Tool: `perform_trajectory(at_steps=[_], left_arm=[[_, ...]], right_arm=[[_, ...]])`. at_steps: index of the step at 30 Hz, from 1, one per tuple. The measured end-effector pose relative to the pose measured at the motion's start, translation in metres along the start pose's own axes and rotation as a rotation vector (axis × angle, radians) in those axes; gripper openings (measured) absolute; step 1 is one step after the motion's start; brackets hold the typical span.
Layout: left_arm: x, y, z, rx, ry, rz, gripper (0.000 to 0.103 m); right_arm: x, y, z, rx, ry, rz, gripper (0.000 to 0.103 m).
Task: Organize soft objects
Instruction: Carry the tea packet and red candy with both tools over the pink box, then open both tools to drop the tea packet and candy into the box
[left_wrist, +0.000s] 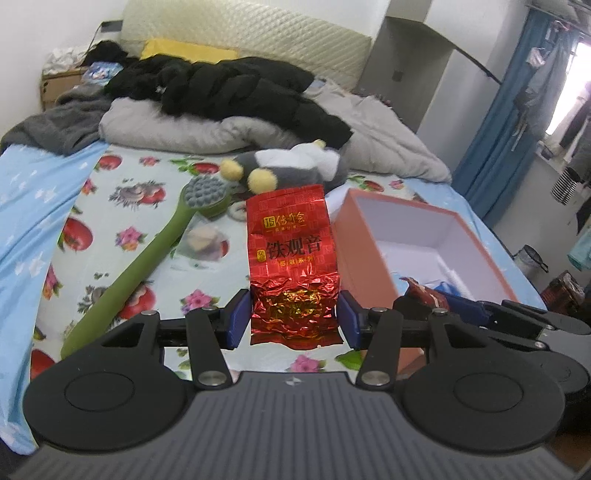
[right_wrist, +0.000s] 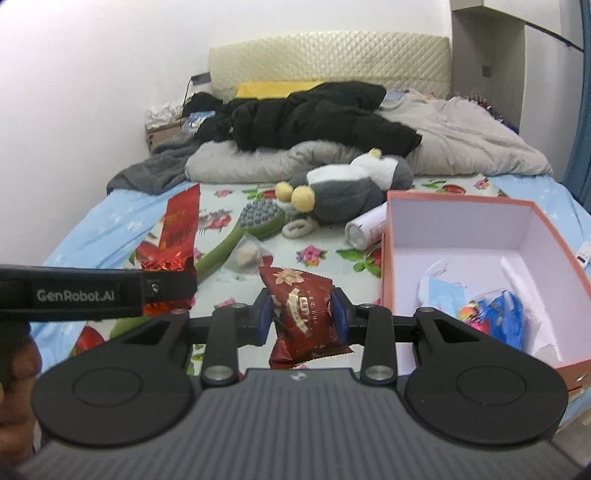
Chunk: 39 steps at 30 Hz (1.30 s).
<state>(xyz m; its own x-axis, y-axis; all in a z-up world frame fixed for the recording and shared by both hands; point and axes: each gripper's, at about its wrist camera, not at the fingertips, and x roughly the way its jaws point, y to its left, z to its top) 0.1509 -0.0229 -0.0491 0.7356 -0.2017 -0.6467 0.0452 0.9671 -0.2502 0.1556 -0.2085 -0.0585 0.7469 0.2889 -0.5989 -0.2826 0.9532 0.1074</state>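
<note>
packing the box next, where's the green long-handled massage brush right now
The green long-handled massage brush lies on the floral bedsheet, left of the bright red foil tea packet, its grey studded head near the grey plush toy.

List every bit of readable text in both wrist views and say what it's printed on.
"铁观音": red foil tea packet in the left gripper.
"GenRobot.AI": band on the left gripper, right wrist view.
Smaller print on the tea packet: too small to read.
Dark red snack packet in the right gripper: label blurred.

White walls (right_wrist: 92, 74), quilted headboard (right_wrist: 328, 59), blue curtain (left_wrist: 491, 147).
</note>
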Motion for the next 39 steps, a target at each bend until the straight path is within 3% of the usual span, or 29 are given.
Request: perform_trajectory(at_steps=[8,17,25,30,39], left_arm=[[-0.005,-0.049,0.014,0.061,-0.002,-0.081,0.057],[0.015,-0.116,0.027,0.161,0.038,-0.215,0.057],[0.037,-0.168,0.047,0.256,0.041,-0.279,0.057],[0.063,-0.183,0.055,0.266,0.057,-0.283,0.057],[0.144,-0.190,0.063,0.265,0.165,-0.276,0.057]], right_arm=[[-0.034,-0.029,0.012,0.033,-0.064,-0.058,0.037],[-0.063,-0.077,0.018,0.093,-0.107,-0.176,0.037],[-0.070,-0.121,0.029,0.143,-0.121,-0.252,0.037],[-0.061,-0.142,0.032,0.146,-0.112,-0.281,0.037],[-0.009,-0.180,0.020,0.188,-0.028,-0.291,0.037]])
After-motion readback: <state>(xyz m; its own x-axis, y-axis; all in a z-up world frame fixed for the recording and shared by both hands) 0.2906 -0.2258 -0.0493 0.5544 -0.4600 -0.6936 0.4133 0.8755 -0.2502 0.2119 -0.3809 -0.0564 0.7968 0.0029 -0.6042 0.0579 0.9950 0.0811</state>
